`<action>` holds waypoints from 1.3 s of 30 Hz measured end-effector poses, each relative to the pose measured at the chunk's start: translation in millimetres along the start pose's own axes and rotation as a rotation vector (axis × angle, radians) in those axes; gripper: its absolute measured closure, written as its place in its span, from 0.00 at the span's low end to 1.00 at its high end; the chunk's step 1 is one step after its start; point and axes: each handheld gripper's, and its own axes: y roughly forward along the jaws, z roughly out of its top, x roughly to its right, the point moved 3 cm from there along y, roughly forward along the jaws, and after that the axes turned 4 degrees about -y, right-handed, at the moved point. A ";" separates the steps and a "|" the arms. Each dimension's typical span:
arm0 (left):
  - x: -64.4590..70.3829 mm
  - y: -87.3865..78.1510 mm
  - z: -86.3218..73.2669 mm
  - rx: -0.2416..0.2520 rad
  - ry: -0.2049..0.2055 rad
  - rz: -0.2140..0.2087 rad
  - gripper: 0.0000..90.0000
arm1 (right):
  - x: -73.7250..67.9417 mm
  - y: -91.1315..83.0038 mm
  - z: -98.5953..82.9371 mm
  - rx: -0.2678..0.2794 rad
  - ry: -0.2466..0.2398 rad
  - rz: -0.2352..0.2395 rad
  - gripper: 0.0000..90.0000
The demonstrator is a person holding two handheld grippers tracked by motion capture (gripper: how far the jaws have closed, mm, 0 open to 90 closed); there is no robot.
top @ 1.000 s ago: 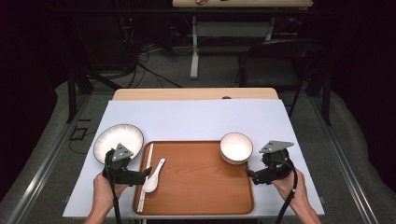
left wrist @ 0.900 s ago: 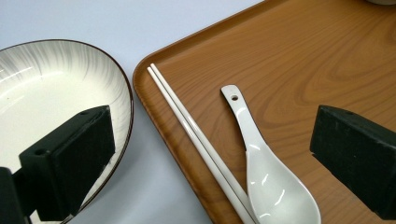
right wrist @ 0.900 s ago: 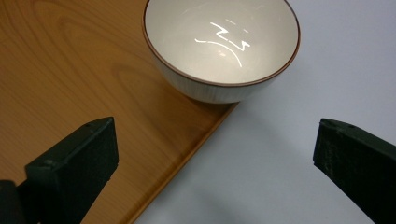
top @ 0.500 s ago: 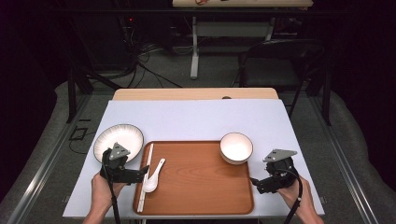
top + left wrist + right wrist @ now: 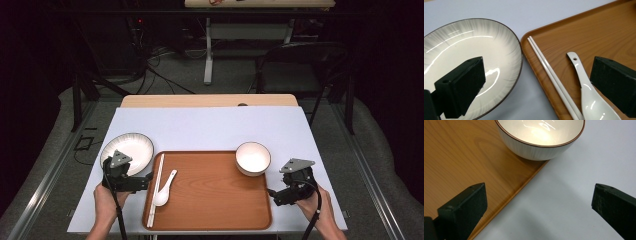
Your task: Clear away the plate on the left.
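Note:
A brown wooden tray point(image 5: 215, 200) lies at the table's near middle. A white bowl point(image 5: 253, 158) stands in its far right corner. White chopsticks point(image 5: 156, 187) and a white spoon point(image 5: 164, 192) lie along its left side. A white plate point(image 5: 129, 149) sits on the table left of the tray. My left gripper point(image 5: 148, 176) is open, its jaws straddling the plate point(image 5: 474, 50) rim, the chopsticks point(image 5: 549, 72) and the spoon point(image 5: 586, 92). My right gripper point(image 5: 270, 193) is open at the tray's right edge, short of the bowl point(image 5: 539, 140), holding nothing.
A pale lilac mat point(image 5: 210, 127) covers the table, with bare mat behind the tray and to its right point(image 5: 574, 195). A wooden strip point(image 5: 207, 100) runs along the far edge. Beyond it stand a dark chair point(image 5: 300, 65) and a table leg point(image 5: 208, 55).
My right gripper has drawn back toward the near right, away from the bowl. The left gripper has hardly moved.

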 end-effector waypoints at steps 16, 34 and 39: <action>-47.7 -1.8 -5.0 0.069 -0.210 0.000 0.00 | -0.3 1.5 -0.4 -0.011 -0.011 -0.005 0.00; -98.7 0.6 -19.1 0.123 -0.364 0.097 0.00 | -1.8 3.8 -1.4 -0.033 -0.028 0.001 0.00; -106.4 5.1 -22.3 0.120 -0.402 0.111 0.00 | -2.2 3.7 -0.9 -0.032 -0.030 -0.002 0.00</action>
